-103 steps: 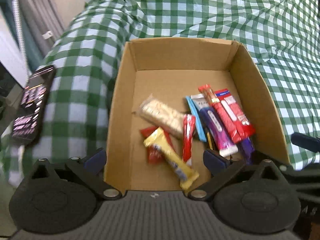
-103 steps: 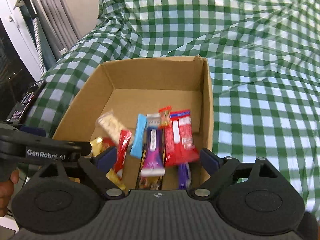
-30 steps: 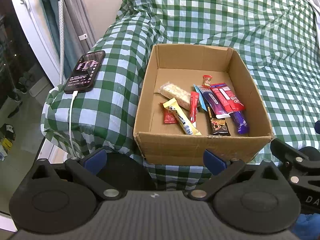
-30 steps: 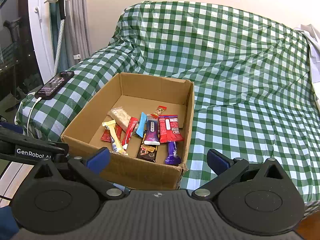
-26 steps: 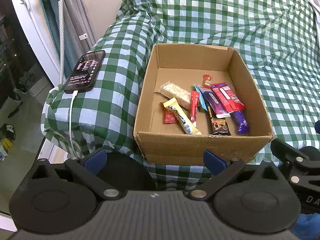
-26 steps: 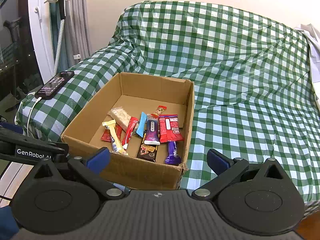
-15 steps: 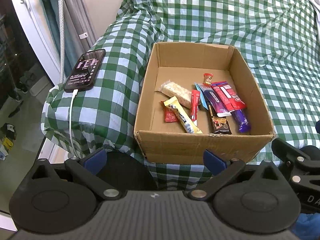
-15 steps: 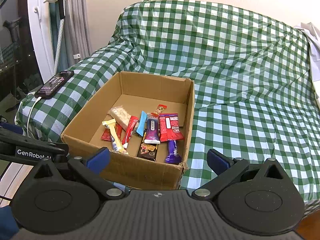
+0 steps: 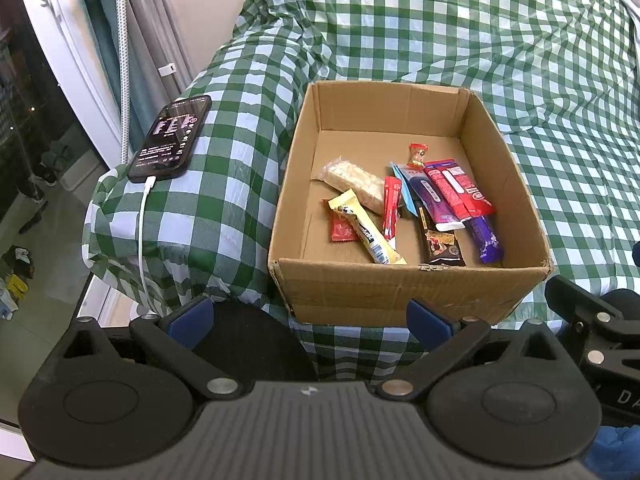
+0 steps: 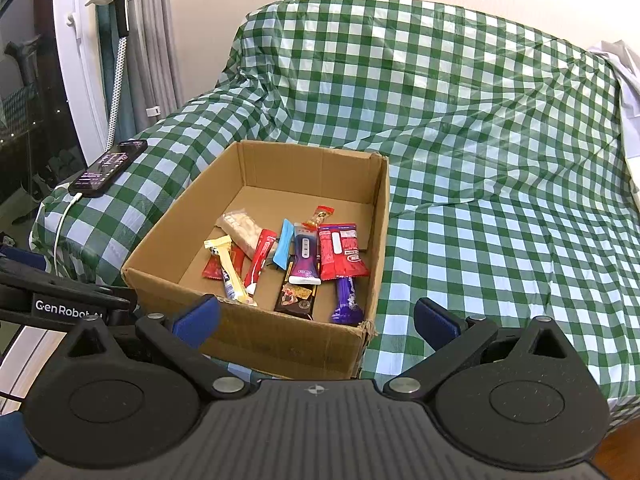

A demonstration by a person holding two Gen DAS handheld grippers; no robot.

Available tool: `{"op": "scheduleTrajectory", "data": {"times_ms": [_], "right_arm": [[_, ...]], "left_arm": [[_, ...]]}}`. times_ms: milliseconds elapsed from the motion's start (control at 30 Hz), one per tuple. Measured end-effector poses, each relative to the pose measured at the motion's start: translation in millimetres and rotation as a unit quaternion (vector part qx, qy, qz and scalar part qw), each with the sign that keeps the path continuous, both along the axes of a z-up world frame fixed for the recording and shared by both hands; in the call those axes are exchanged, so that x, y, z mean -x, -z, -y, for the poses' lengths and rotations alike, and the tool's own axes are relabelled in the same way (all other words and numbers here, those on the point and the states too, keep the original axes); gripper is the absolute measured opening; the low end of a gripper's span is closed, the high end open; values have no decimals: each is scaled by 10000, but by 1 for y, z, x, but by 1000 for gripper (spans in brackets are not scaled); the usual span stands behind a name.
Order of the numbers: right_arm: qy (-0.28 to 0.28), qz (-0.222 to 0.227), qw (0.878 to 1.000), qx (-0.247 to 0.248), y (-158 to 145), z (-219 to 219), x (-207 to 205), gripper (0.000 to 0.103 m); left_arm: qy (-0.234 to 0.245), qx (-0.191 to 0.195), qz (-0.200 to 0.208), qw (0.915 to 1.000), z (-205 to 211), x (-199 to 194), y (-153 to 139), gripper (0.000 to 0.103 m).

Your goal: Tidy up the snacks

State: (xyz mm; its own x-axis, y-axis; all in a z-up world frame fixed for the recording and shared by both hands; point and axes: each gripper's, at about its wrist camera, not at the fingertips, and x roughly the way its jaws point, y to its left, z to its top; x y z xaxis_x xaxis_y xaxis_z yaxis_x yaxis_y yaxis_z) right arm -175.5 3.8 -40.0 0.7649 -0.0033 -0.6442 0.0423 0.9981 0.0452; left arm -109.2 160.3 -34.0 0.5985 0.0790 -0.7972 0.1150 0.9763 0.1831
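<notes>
While both tongs (image 9: 310, 316) (image 10: 318, 316) gape empty, "GenRobot" marks the left one beside the box (image 10: 280, 340).

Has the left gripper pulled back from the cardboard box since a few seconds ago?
Yes. The left gripper has backed away: the cardboard box now lies wholly beyond its fingertips.

An open cardboard box (image 9: 404, 296) sits ahead of both sets of spread jaws, its near wall just beyond the fingertips. Inside lie snack bars (image 9: 420, 204) in a loose row: yellow (image 9: 366, 232), red (image 10: 342, 252), purple (image 10: 347, 296), blue (image 10: 283, 249), dark brown (image 9: 440, 240), and a pale clear-wrapped one (image 9: 354, 184) farther back.
</notes>
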Motion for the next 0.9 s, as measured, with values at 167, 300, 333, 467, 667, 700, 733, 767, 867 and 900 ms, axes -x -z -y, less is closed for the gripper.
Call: {"op": "scheduleTrajectory", "data": {"times_ms": [167,300,333,467,667,700,733,767,867,900], "right_arm": [[-2,-2,10000,-3,0,0,0,102],[-2,-4,10000,-4,0,0,-1,102],[-1,-4,10000,-6,1,-1,0,102],[-4,-5,10000,-6,1,0,-1,102],[-11,-6,10000,-10,1,1,0,102],[-11,-7,10000,-12,1,1,0,102],[-11,-8,10000,-13,1,1,0,102],[-11,-8,10000,-14,1,1,0,102],[-14,-12,10000,-15,1,1,0,102],[-13,-10,10000,-16,1,1,0,102]], "left_arm": [[1,-4,-4,10000,0,0,0,103],[0,-8,-9,10000,0,0,1,103],[-1,-9,-13,10000,-1,0,1,103],[2,-12,-12,10000,0,-1,1,103],[1,-19,-21,10000,-1,-1,2,103],[2,-19,-22,10000,-1,-1,2,103],[7,-23,-23,10000,-1,-1,2,103],[4,-27,-20,10000,-1,-1,2,103],[6,-73,46,10000,-1,2,4,103],[9,-81,46,10000,0,2,3,103]]}}
